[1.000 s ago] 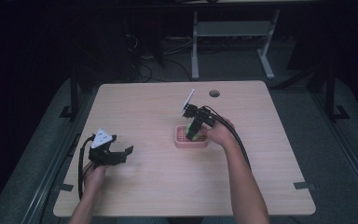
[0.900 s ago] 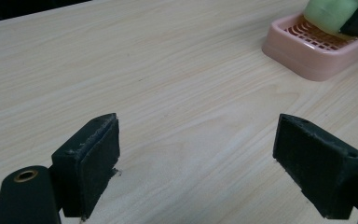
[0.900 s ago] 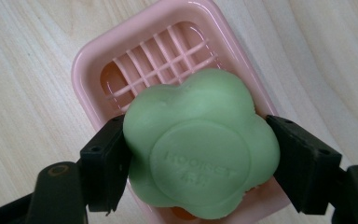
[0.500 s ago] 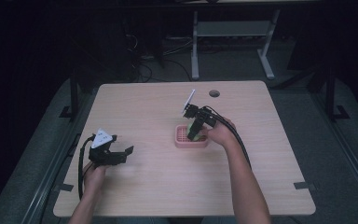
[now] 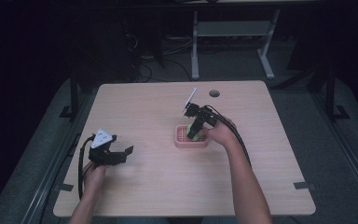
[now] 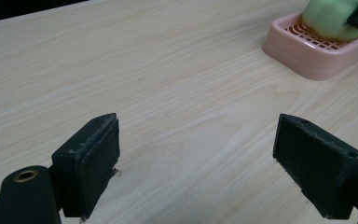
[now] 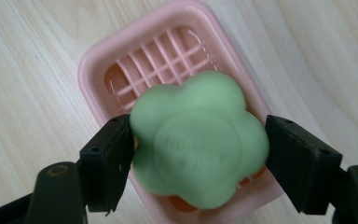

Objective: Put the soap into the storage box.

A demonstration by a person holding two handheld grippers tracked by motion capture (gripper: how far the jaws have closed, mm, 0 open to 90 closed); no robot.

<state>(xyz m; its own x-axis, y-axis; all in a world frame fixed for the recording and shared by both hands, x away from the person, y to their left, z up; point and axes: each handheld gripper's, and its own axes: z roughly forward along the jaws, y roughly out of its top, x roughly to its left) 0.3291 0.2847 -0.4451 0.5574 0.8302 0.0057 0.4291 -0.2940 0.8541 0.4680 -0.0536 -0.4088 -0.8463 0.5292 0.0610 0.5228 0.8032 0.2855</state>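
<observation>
A green flower-shaped soap [image 7: 198,140] sits between the jaws of my right gripper [image 7: 198,156], and both pads touch its sides. It hangs low over a pink slotted soap dish [image 7: 168,42], tilted toward the dish's near end. From above, the right gripper [image 5: 195,131] points down into the dish [image 5: 182,140] at the table's middle. My left gripper [image 5: 123,154] rests near the table's left edge, jaws spread wide with bare wood between them [image 6: 196,158]. Its view also shows the dish [image 6: 307,53] and soap [image 6: 328,18] at the upper right.
The wooden table [image 5: 158,186] has a round cable hole [image 5: 214,93] near its far edge. A white desk frame [image 5: 233,30] stands behind it on the dark floor. A black cable [image 5: 80,168] loops from the left gripper by the table's left edge.
</observation>
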